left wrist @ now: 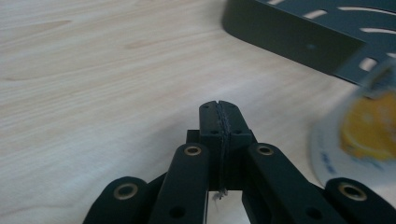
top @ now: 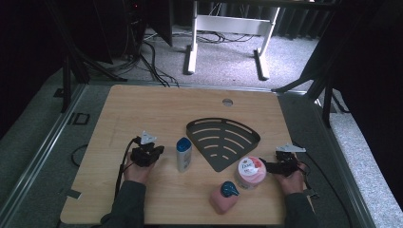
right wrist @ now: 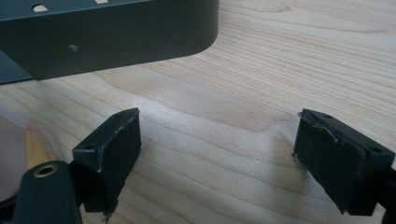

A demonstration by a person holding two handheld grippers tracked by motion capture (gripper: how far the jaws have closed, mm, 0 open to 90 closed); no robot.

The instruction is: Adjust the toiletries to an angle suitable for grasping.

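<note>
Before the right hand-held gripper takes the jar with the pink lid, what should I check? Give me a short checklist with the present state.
1. Right hand-held gripper jaws open: ok.
2. Nothing between its pads: ok, bare table there.
3. Jar upright: ok.
4. Jar centred between the jaws: not ok, it sits at the side in the right gripper view.
5. Left hand-held gripper shut and empty: ok.
6. Pink bottle apart from the jar: cannot tell, they are very near.
</note>
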